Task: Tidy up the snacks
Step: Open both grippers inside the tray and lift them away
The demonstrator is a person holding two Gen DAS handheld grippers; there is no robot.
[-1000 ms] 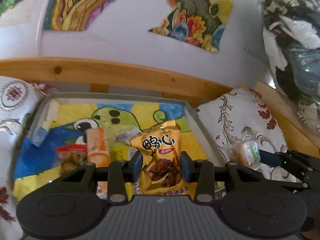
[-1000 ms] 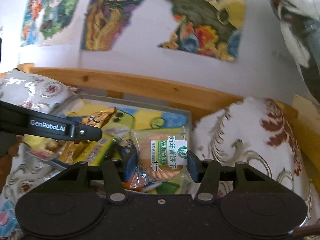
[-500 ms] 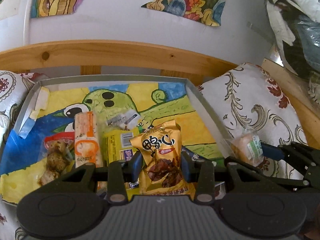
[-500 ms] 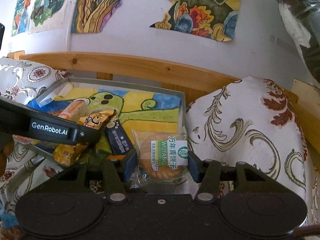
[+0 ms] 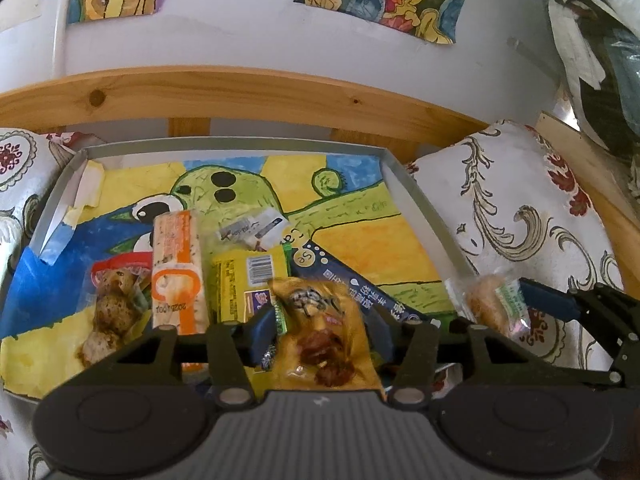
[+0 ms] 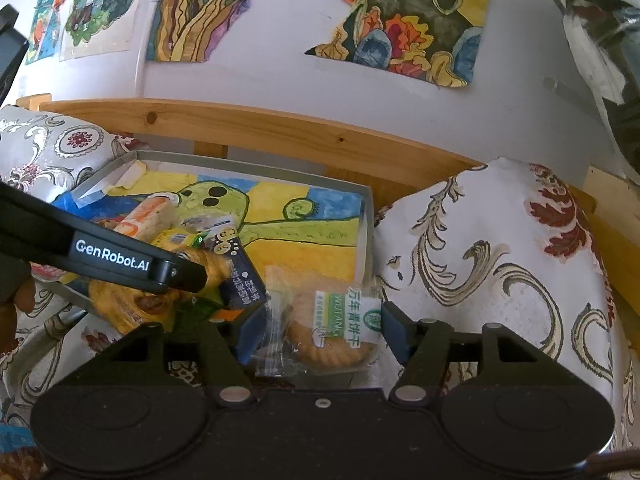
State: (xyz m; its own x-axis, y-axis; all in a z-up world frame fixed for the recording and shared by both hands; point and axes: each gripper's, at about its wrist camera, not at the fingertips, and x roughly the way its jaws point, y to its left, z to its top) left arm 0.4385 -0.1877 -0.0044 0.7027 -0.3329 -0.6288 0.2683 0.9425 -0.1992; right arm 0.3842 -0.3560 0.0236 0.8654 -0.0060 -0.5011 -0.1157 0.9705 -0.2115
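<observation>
2 grippers: both sit at the near edge of a grey tray (image 5: 424, 208) lined with a painted picture, each with a snack between its fingers.
Left gripper (image 5: 320, 330): blue pads stand apart on either side of an orange snack pouch (image 5: 324, 336); the pouch looks blurred and lies between them, and I cannot tell whether the pads press it.
Orange snack pouch: low in the tray's near edge, over a dark blue packet (image 5: 352, 284) and just beside a yellow box (image 5: 250, 280).
Right gripper (image 6: 320, 328): fingers spread around a clear-wrapped round biscuit (image 6: 332, 330) with a green and white label; the right pad touches the label's edge, the left pad meets the crinkled wrapper, grip not certain.
Round biscuit: at the tray's near right corner, by the floral cushion (image 6: 500, 260).
Tray contents, left wrist view: an orange and white bar (image 5: 178, 268) lies lengthwise, a clear pack of brown balls (image 5: 112, 308) to its left, a small silver sachet (image 5: 252, 230) farther back.
Surroundings: a wooden rail (image 5: 248, 96) behind the tray, paintings (image 6: 408, 28) on the white wall.
Person: part of a hand (image 6: 16, 308) shows at the left edge of the right wrist view.
</observation>
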